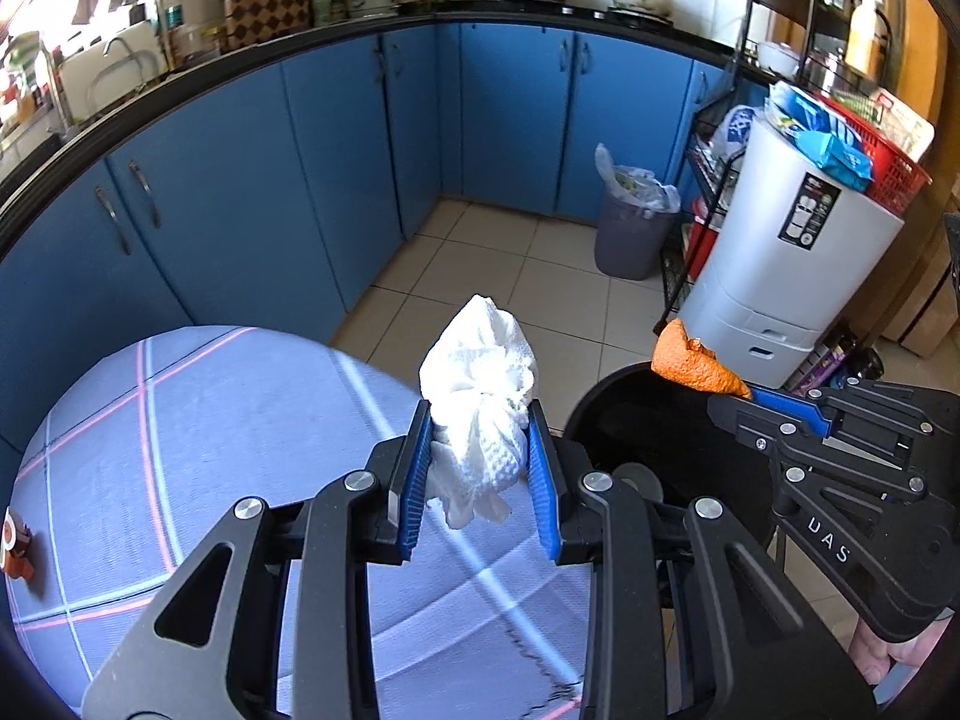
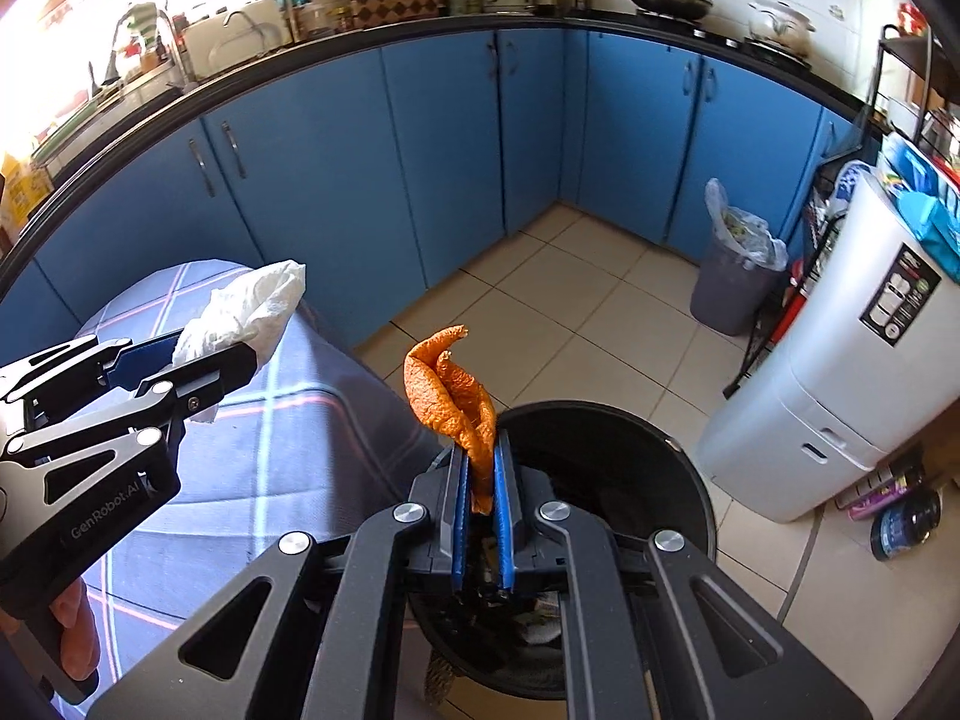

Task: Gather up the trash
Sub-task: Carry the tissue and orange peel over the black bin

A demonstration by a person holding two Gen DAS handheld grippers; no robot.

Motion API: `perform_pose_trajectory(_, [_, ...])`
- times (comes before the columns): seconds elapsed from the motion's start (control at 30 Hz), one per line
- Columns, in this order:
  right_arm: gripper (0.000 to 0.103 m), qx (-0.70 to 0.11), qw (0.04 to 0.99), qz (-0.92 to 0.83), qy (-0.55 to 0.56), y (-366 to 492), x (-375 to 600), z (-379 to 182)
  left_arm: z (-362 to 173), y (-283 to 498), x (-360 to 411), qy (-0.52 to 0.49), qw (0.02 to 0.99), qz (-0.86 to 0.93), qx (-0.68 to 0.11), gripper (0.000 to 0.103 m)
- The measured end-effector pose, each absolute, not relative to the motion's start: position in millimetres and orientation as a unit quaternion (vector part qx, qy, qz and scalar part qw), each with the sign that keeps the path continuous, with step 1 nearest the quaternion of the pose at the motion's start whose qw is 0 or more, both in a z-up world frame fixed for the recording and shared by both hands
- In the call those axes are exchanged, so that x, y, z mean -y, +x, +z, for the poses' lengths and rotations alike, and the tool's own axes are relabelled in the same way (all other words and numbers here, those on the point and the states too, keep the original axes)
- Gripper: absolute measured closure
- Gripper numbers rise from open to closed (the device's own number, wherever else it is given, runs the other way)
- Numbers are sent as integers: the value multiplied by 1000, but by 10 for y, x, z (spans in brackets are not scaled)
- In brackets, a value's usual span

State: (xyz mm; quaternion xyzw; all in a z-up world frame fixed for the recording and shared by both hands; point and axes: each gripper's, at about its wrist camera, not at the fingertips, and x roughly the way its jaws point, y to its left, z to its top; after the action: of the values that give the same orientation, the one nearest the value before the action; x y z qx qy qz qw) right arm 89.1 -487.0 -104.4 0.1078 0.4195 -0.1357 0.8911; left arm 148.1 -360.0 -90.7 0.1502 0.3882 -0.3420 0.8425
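Observation:
My left gripper (image 1: 480, 420) is shut on a crumpled white paper towel (image 1: 480, 384) and holds it above the right edge of the round table (image 1: 198, 438). It also shows in the right wrist view (image 2: 252, 354), with the towel (image 2: 252, 306) in it. My right gripper (image 2: 480, 444) is shut on an orange peel (image 2: 450, 390) and holds it over the near rim of a black round bin (image 2: 606, 456). In the left wrist view the peel (image 1: 690, 363) hangs over that bin (image 1: 612, 414), held by the right gripper (image 1: 735, 399).
The table has a blue-grey cloth with pink and white stripes; a small orange-brown object (image 1: 15, 540) lies at its left edge. A grey lined waste bin (image 2: 732, 282) stands by the blue cabinets (image 2: 360, 168). A white drawer unit (image 2: 852, 360) and wire rack (image 1: 714, 180) stand right.

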Motion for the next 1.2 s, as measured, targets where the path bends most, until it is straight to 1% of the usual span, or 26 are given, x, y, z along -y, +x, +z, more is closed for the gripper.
perform_pose_trajectory(0.93, [95,-403,891,-166,126,511,5193,-1002,-818,1156,4173,178,829,-375,-375,72])
perform_pose_trajectory(1.2, [95,-408,886,-170,139,460,5288,-1096,-879,1060,4304,186,822,-384,-378,72])
